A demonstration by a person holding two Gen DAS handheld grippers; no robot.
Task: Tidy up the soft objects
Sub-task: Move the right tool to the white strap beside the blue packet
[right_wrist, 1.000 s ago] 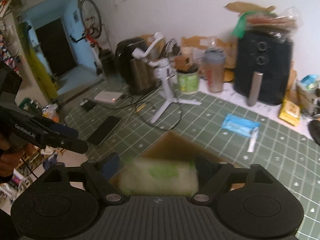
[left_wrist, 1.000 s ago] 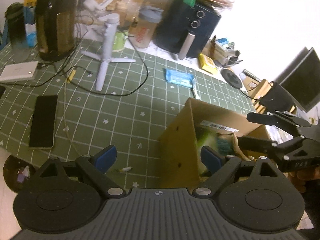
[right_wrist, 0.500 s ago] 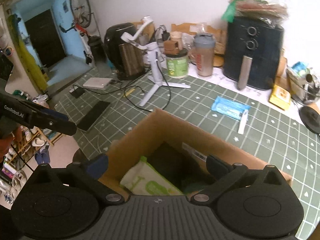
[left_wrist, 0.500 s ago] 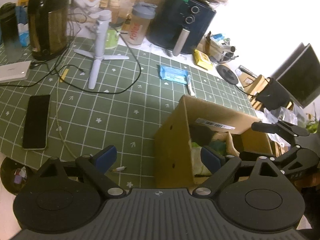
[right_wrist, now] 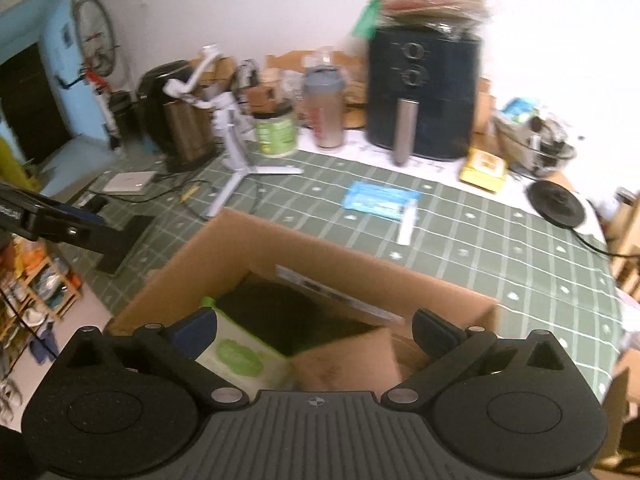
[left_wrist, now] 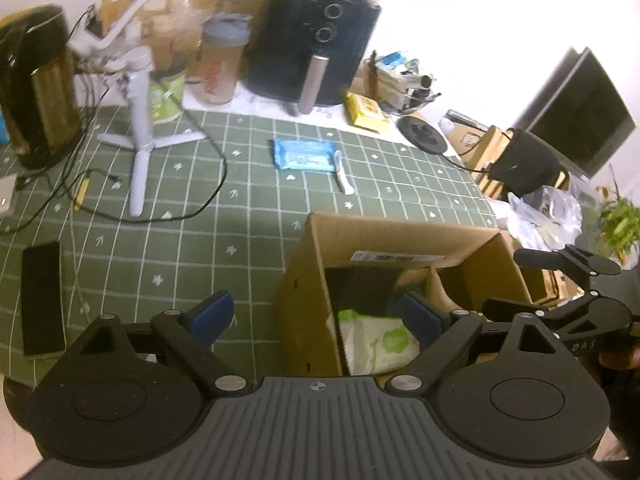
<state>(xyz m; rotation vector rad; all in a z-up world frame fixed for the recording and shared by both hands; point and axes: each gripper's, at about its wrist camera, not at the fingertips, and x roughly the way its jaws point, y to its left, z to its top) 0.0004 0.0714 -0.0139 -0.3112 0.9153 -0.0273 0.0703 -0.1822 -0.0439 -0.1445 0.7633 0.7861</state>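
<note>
An open cardboard box (left_wrist: 400, 236) (right_wrist: 280, 252) stands at the near edge of the green checked table. Inside it lies a white and green soft pack (left_wrist: 380, 340) (right_wrist: 240, 356) beside something dark (right_wrist: 296, 316). A blue wipes pack (left_wrist: 304, 154) (right_wrist: 380, 200) lies on the table beyond the box. My left gripper (left_wrist: 316, 316) is open and empty, above the box's left wall. My right gripper (right_wrist: 316, 328) is open and empty, above the box's opening; it also shows in the left wrist view (left_wrist: 572, 300).
A white tripod stand (left_wrist: 140, 136), black kettle (left_wrist: 36, 80), shaker bottle (left_wrist: 220, 64), air fryer (left_wrist: 316, 44), yellow packet (left_wrist: 366, 110), black phone (left_wrist: 42, 296) and cables (left_wrist: 192, 208) are on the table. A small white tube (left_wrist: 344, 178) lies by the wipes pack.
My right gripper held the white and green pack a second ago; it opened and the pack now lies in the box. Both grippers have shifted rightward over the box.
</note>
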